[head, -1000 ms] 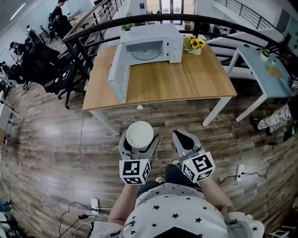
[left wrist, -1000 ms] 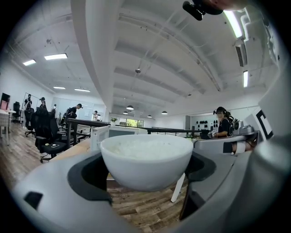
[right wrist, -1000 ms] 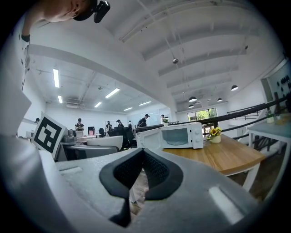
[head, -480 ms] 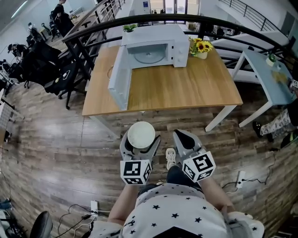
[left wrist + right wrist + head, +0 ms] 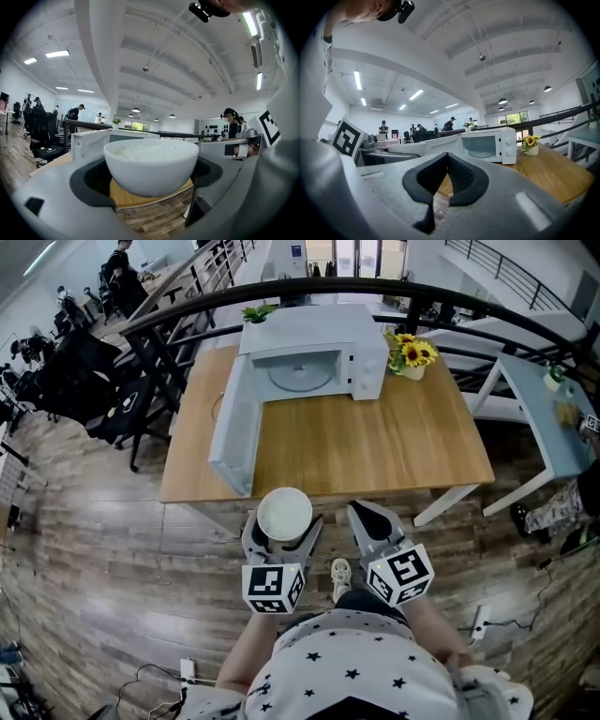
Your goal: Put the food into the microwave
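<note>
My left claw (image 5: 281, 532) is clamped on a white bowl of rice (image 5: 151, 166), held over the floor just short of the worktop (image 5: 375, 442). My right claw (image 5: 367, 517) is closed on nothing. The microwave (image 5: 314, 357) stands at the far edge with its door (image 5: 234, 442) swung wide and nothing inside. By my reckoning, the carry and the set-down remain. The sunflowers (image 5: 412, 357) beside the microwave look clear of my path.

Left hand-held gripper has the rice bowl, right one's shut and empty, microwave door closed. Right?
No. The head view shows the microwave door open, swung out leftward. The left hand-held gripper does hold the rice bowl; the right hand-held gripper is shut, empty.
</note>
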`<state>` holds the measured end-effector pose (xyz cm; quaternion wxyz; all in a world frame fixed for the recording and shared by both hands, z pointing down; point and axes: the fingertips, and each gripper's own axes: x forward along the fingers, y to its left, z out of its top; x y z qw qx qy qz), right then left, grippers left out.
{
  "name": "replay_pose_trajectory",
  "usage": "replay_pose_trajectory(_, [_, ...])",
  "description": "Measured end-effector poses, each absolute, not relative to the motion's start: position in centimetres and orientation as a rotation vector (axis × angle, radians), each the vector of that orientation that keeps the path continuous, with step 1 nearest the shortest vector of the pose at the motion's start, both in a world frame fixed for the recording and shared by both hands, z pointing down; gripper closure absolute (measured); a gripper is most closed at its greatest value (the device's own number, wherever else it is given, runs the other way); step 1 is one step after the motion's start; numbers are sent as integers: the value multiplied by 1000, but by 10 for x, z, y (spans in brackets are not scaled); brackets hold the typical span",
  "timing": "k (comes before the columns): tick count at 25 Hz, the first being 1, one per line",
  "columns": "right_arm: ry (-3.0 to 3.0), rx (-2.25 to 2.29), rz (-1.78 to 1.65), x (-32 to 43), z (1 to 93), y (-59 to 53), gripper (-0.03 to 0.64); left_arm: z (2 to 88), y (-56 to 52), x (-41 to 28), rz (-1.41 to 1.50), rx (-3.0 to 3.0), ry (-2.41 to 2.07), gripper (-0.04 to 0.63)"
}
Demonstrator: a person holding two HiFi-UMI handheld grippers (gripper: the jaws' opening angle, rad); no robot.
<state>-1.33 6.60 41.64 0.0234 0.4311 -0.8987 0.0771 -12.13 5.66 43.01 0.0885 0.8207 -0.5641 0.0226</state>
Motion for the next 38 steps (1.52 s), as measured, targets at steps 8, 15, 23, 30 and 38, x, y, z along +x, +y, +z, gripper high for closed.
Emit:
replay_pose_trajectory(8, [-2793,1285,228,-4,405,-14,612,418,-20,-115,47,2411,-1721,106])
replay_pose_trajectory(15, [-2797,1246,227,4,400,-78,612,415,-81,-108,39,2379,-1755,106])
replay_pose_trajectory(23, [-2804,1212,231,19,403,-129,612,416,-131,-95,36,2357,-1787,106])
replay_pose_trajectory(30, [-2818,1173,235,28,407,-159,612,417,-164,-86,32,2335,-1824,106])
replay_pose_trajectory(38, [-2808,1151,276,30,421,-169,612,432,-192,-88,50,2310,-1838,106])
